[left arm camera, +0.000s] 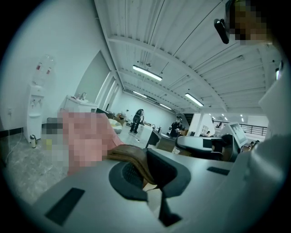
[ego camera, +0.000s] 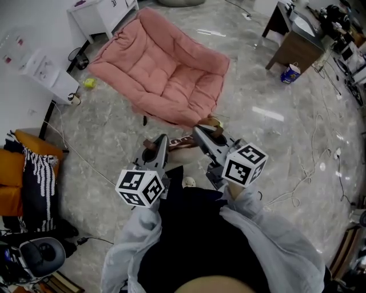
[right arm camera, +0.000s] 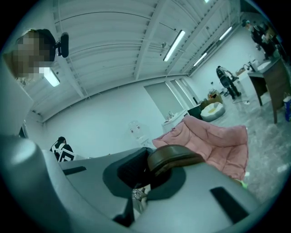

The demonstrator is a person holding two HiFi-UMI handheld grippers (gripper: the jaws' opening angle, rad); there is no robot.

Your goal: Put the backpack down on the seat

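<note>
A pink padded seat (ego camera: 166, 71) lies on the marble floor just beyond my grippers; it also shows in the right gripper view (right arm camera: 213, 136). My left gripper (ego camera: 153, 143) is shut on a brown leather backpack strap (left arm camera: 129, 154). My right gripper (ego camera: 209, 127) is shut on another brown strap (right arm camera: 175, 157). Both point roughly level toward the seat's near edge. A brown part of the backpack (ego camera: 182, 141) spans between the grippers; the rest of the bag is hidden beneath them and my body.
An orange chair (ego camera: 14, 171) with a black-and-white cloth stands at the left. A water dispenser (ego camera: 46, 71) and white cabinet (ego camera: 103, 14) line the back left wall. A wooden desk (ego camera: 297, 40) and a blue carton (ego camera: 290, 72) stand at the back right. Cables (ego camera: 309, 177) trail at the right.
</note>
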